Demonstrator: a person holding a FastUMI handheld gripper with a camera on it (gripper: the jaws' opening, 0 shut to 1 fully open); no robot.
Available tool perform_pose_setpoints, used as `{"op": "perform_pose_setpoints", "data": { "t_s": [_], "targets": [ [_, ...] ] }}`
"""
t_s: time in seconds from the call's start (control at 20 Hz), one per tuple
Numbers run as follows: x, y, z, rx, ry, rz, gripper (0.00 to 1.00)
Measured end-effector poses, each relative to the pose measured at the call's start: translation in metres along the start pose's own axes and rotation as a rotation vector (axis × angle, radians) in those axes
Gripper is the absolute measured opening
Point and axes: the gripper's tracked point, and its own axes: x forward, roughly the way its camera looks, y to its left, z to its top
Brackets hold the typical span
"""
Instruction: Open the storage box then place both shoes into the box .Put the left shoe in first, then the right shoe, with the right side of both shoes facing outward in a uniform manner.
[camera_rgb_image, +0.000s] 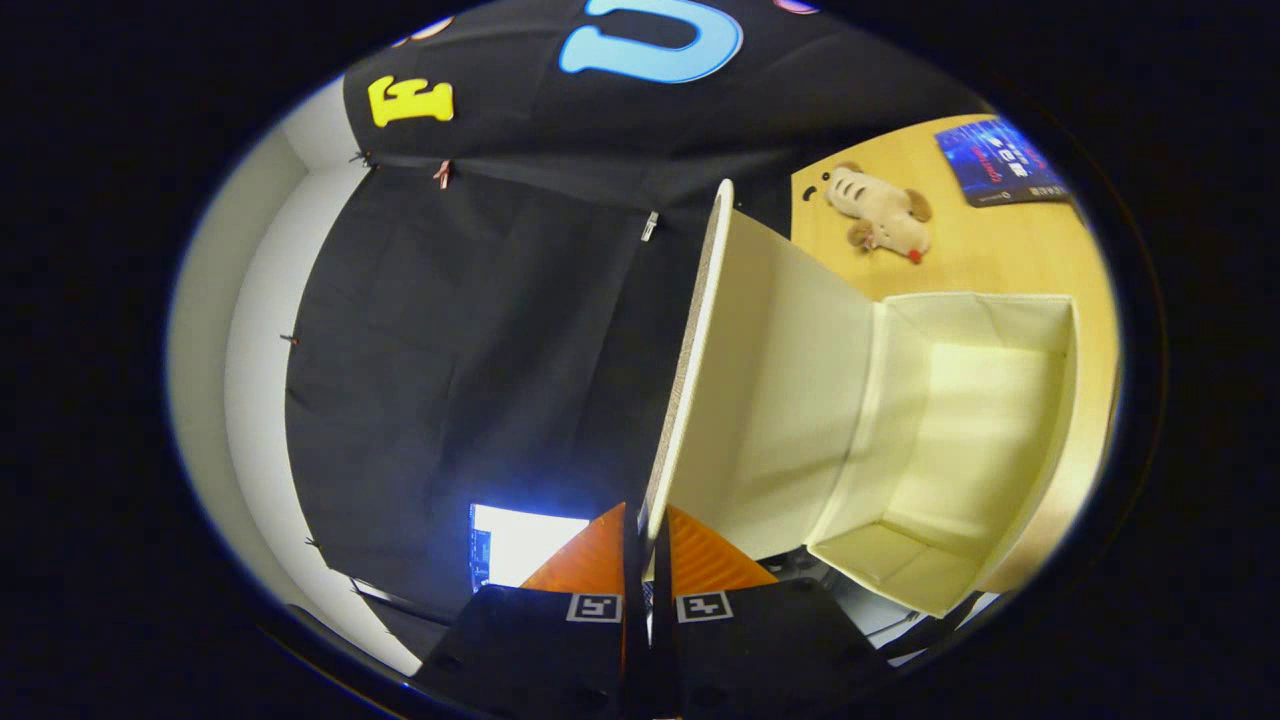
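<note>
My gripper (645, 535) is shut on the edge of the storage box lid (770, 380), both orange fingers (700, 565) pressing on its thin rim. The cream lid stands raised, swung well away from the box body (975, 430). The view is rolled sideways, so the box seems to lie on its side. Its cream inside is bare, with nothing in it. The lid's rim runs from my fingertips up to its far corner (724, 186).
The box stands on a light wooden table (1000, 250). A beige plush toy (880, 215) lies on the table beyond the box, with a blue printed card (1000, 162) further off. A bright screen (525, 545) glows behind the fingers.
</note>
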Motion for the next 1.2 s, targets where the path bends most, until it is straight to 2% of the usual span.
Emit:
{"op": "perform_pose_setpoints", "data": {
  "t_s": [0.35,0.55,0.65,0.7,0.9,1.1,1.2],
  "targets": [
    [0.104,0.001,-0.015,-0.048,0.056,-0.081,0.05],
    [0.143,-0.012,-0.029,-0.066,0.081,-0.151,0.06],
    [0.153,-0.021,-0.029,-0.094,0.075,-0.174,0.1],
    [0.155,-0.024,-0.028,-0.109,0.067,-0.18,0.19],
    [0.126,-0.045,-0.015,-0.223,0.002,-0.257,0.95],
    [0.053,-0.064,0.01,-0.345,-0.123,-0.354,0.98],
    [0.003,-0.083,0.023,-0.404,-0.197,-0.433,0.98]
  ]
}}
